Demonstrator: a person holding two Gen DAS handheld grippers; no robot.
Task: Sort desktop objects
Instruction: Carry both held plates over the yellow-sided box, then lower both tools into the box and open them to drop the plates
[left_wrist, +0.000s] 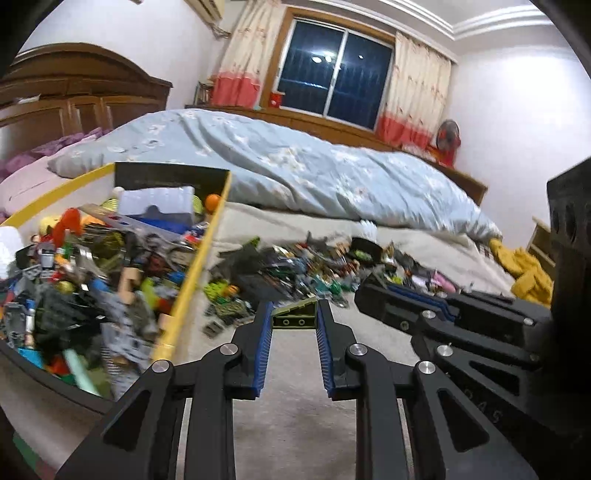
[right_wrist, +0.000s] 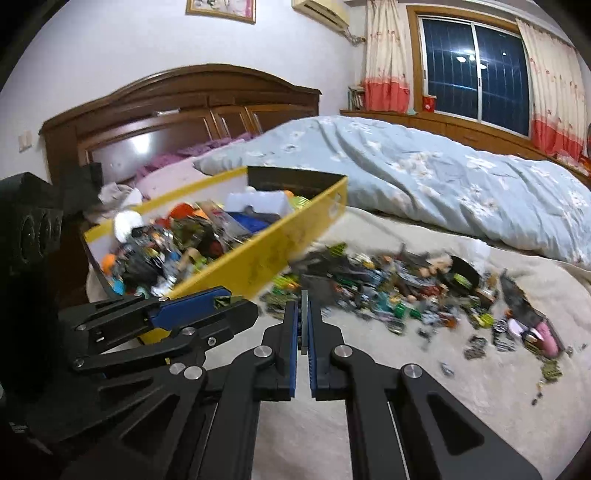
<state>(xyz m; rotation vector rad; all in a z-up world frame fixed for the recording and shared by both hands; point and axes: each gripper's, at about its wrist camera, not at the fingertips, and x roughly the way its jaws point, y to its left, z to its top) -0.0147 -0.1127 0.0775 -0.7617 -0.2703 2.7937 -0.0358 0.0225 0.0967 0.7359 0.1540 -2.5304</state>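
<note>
Left view first: my left gripper clamps an olive brick beside the yellow box; I'd swing over its rim before releasing. Right view: right gripper pinches a thin grey plate near the pile.

Blue quilt, wooden headboard, window

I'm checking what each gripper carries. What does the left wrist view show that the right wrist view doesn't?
Only the left wrist view shows the olive green sloped brick face-on, clamped in the left gripper, and a yellow cloth. Only the right wrist view shows a thin grey piece pinched in the right gripper, and a framed picture. Both show the yellow box, the loose brick pile and the blue quilt.
</note>
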